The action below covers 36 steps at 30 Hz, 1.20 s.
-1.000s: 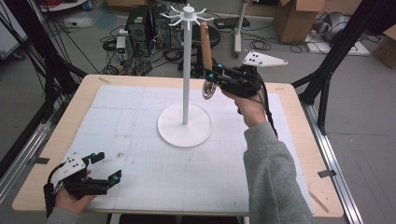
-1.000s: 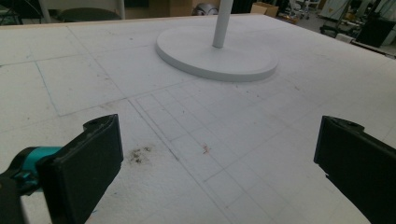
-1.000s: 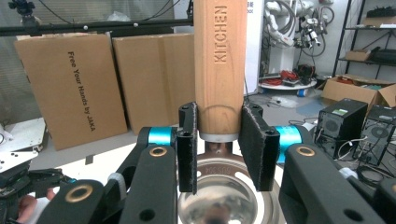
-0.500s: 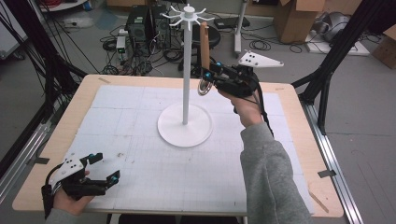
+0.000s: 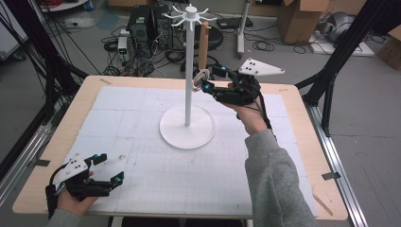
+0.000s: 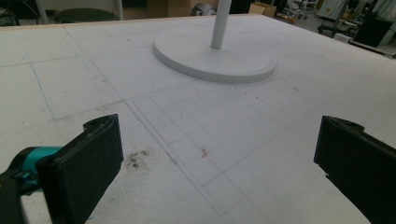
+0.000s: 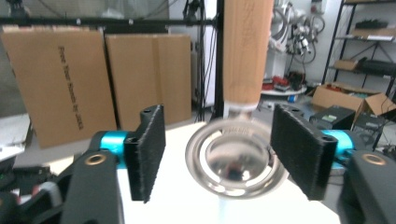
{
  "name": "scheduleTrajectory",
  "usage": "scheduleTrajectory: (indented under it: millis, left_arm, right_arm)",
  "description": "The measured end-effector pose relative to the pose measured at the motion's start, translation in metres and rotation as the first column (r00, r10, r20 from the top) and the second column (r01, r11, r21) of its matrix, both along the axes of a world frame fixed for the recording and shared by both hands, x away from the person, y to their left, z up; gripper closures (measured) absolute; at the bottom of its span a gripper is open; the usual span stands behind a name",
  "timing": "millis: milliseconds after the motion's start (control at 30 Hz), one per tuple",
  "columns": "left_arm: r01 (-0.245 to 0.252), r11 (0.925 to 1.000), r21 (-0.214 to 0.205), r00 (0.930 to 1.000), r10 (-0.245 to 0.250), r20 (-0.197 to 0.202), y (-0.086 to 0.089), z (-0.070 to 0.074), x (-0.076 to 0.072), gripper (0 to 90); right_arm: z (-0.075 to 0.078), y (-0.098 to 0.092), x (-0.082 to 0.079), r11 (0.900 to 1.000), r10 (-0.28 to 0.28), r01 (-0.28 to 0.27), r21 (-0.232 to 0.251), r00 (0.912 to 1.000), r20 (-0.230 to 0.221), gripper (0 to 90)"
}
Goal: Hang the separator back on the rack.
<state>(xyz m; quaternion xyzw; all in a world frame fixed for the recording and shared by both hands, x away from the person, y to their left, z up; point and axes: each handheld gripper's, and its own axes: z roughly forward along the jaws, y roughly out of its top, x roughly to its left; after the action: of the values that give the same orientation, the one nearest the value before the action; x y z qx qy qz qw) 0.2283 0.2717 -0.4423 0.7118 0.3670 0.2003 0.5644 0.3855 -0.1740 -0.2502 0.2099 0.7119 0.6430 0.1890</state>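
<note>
Your left gripper (image 5: 109, 169) rests at seven o'clock on the tabletop (image 5: 56, 142), spread wide and empty. At one o'clock, the wooden-handled ladle (image 5: 202, 52) hangs from the white stand (image 5: 187, 71); your right gripper (image 5: 206, 79) has just been opening, jaws clear either side of its bowl. Hanging looks done; only withdrawing remains.

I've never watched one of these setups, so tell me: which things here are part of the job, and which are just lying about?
Part of the job:
- ladle, wooden handle, hanging from the rack
- rack
- right gripper, jaws just opening, pads off the ladle between them

Lying about:
- left gripper, open, idle on the table
- boxes
- cables on the floor
</note>
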Motion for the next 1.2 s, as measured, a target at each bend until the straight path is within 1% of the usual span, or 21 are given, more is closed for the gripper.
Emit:
scheduleTrajectory:
  millis: [67,233,400,567,633,700,767,800,867,900,933,1033,1200]
  left_arm:
    - [0.000,1.0000,-0.001,1.0000,0.000,0.000,-0.001,0.000,0.001,1.8]
    - [0.010,0.9999,-0.002,0.9999,-0.010,-0.003,-0.006,-0.001,0.006,1.8]
    - [0.031,0.9995,0.000,0.9995,-0.031,-0.002,-0.012,0.000,0.009,1.8]
    - [0.034,0.9994,-0.002,0.9994,-0.034,0.000,-0.013,0.000,0.010,1.8]
    - [0.038,0.9993,-0.001,0.9993,-0.038,0.001,-0.014,0.000,0.011,1.8]
    - [0.039,0.9992,0.002,0.9992,-0.039,0.001,-0.015,0.000,0.011,1.8]
    - [0.043,0.9991,0.001,0.9991,-0.043,0.000,-0.016,0.000,0.012,1.8]
    - [0.044,0.9990,0.004,0.9990,-0.044,0.001,-0.016,0.000,0.012,1.8]
    - [0.044,0.9990,0.003,0.9990,-0.044,-0.001,-0.017,0.000,0.012,1.8]
    - [0.044,0.9990,0.001,0.9990,-0.044,-0.001,-0.017,0.000,0.013,1.8]
    - [0.045,0.9990,0.001,0.9990,-0.045,0.000,-0.017,0.000,0.013,1.8]
    - [0.047,0.9989,0.000,0.9989,-0.047,0.002,-0.017,0.000,0.014,1.8]
    - [0.053,0.9986,-0.004,0.9986,-0.053,0.001,-0.020,0.000,0.016,1.8]
  right_arm:
    - [-0.003,-0.001,0.000,0.9999,0.007,-0.007,-0.012,1.0000,-0.005,28.7]
    - [-0.008,-0.007,-0.004,0.9993,0.020,-0.020,-0.032,0.9998,0.005,24.0]
    - [-0.013,-0.014,-0.005,0.9982,0.015,-0.015,-0.058,0.9998,-0.011,18.0]
    - [-0.014,-0.018,-0.009,0.9973,0.009,-0.008,-0.073,1.0000,0.002,14.4]
    - [-0.016,-0.019,-0.011,0.9958,-0.005,0.006,-0.092,0.9999,0.010,12.0]
    - [-0.018,-0.019,-0.011,0.9923,-0.011,0.009,-0.123,0.9998,-0.014,10.7]
    - [-0.022,-0.020,-0.012,0.9888,-0.019,0.015,-0.148,0.9996,-0.020,10.4]
    - [-0.023,-0.021,-0.013,0.9880,-0.020,0.017,-0.153,0.9996,-0.019,10.1]
    - [-0.026,-0.023,-0.014,0.9887,-0.024,0.021,-0.149,0.9995,-0.021,7.6]
    - [-0.027,-0.025,-0.014,0.9891,-0.027,0.025,-0.145,0.9995,-0.017,1.9]
    - [-0.028,-0.025,-0.015,0.9899,-0.032,0.029,-0.139,0.9993,-0.021,0.5]
    - [-0.032,-0.030,-0.018,0.9903,-0.026,0.023,-0.137,0.9994,-0.025,0.5]
    - [-0.039,-0.040,-0.021,0.9903,-0.037,0.031,-0.135,0.9986,-0.037,0.5]
